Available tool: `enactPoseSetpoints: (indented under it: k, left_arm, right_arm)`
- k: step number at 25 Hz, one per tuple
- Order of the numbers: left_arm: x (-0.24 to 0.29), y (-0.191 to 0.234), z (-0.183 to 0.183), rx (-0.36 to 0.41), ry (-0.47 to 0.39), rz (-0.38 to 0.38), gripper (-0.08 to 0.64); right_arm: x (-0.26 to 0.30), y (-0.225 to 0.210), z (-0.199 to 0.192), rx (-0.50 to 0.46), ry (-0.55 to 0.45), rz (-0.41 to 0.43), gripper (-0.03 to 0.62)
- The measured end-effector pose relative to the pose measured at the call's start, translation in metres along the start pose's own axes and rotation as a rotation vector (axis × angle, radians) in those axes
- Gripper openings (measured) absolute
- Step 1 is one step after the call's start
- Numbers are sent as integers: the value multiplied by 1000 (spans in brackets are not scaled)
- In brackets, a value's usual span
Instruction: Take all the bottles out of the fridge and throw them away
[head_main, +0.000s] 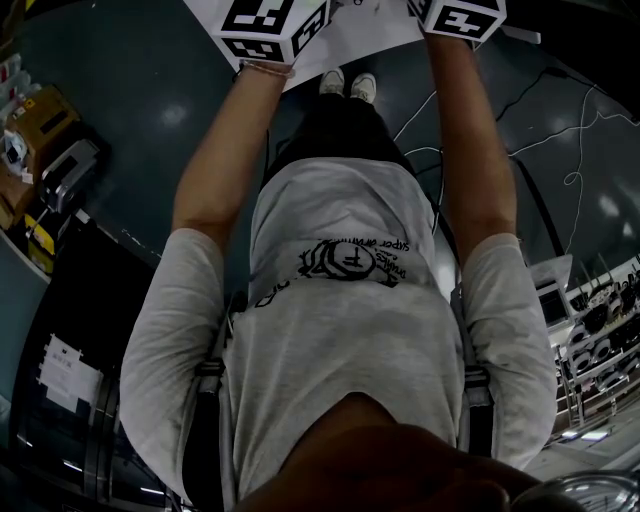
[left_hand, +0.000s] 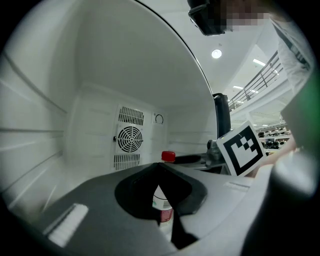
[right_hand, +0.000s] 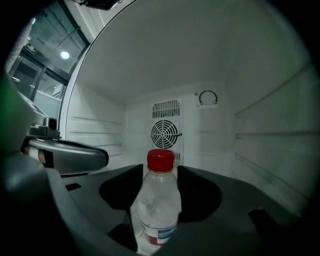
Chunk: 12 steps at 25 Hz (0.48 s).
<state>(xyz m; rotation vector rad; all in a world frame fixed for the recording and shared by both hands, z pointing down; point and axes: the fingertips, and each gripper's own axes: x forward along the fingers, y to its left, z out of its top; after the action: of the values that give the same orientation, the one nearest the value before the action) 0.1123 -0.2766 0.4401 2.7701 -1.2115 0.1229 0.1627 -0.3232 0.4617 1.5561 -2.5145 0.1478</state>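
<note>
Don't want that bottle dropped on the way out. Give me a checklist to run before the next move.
1. Grip: right gripper on bottle, jaws against both its sides: ok.
2. Standing: bottle upright, cap on: ok.
3. Spare hand: left gripper shut and empty: ok.
4. Clearance: left gripper apart from bottle, off to its left in the right gripper view: ok.
5. More bottles in fridge: cannot tell, only this one shows.

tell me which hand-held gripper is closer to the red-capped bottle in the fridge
Right. The right hand-held gripper has the red-capped bottle clamped between its jaws. The left hand-held gripper is shut, alongside, its tips short of it.
</note>
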Motion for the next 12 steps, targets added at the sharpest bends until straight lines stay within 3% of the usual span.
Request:
enactPoseSetpoints:
  k: [12]
  left_arm:
    - [-10,-11,14,-9,-24,6,9]
  right_arm:
    - [-26,7,11,-17,-2,18,222]
